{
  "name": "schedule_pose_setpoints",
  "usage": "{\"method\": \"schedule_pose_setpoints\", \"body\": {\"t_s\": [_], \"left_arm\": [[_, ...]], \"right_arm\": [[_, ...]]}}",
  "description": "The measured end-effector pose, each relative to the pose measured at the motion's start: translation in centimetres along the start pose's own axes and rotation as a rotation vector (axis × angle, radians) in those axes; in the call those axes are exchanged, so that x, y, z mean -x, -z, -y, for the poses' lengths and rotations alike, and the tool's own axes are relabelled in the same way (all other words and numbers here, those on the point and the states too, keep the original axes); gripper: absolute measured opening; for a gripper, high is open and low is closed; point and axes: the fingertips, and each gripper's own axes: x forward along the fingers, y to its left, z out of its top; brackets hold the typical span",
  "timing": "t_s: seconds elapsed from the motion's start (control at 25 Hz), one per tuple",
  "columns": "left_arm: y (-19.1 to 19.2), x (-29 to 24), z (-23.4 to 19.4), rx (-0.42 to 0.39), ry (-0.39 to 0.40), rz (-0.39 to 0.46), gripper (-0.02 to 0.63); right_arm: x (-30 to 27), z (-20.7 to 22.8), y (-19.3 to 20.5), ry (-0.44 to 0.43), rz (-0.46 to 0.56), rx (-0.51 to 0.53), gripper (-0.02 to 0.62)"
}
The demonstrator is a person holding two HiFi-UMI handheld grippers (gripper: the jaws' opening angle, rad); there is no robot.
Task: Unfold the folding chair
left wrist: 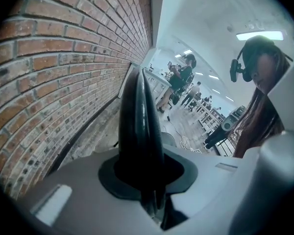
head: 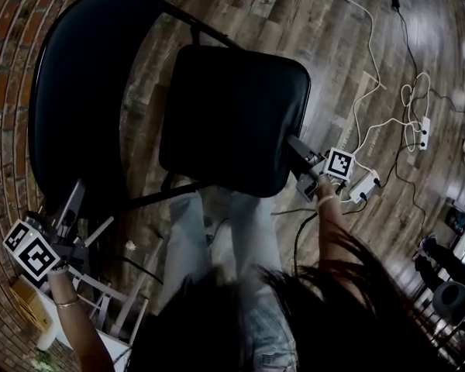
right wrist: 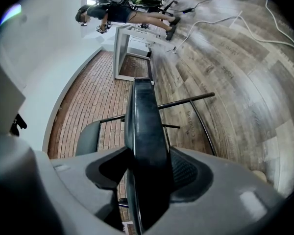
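Observation:
A black folding chair stands on the floor below me. In the head view its rounded backrest is at the left and its padded seat in the middle, tilted on thin black frame tubes. My left gripper is shut on the backrest's lower edge; in the left gripper view that thin edge runs up from between the jaws. My right gripper is closed on the seat's right rim, and the right gripper view shows the thick seat edge filling the wide-set jaws.
White power strips and cables lie on the wood floor at the right. A brick-patterned surface borders the chair's left. A white frame stands at the lower left. My legs are just behind the chair. People stand far off.

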Motion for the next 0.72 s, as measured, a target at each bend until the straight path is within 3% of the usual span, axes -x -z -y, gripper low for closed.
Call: {"method": "schedule_pose_setpoints", "body": {"t_s": [0.72], "left_arm": [[0.6,-0.6,-0.8,0.042,0.033,-0.028,0.063]], "right_arm": [[0.2,1.3,-0.1,-0.008,-0.001,-0.037,0.252]]}}
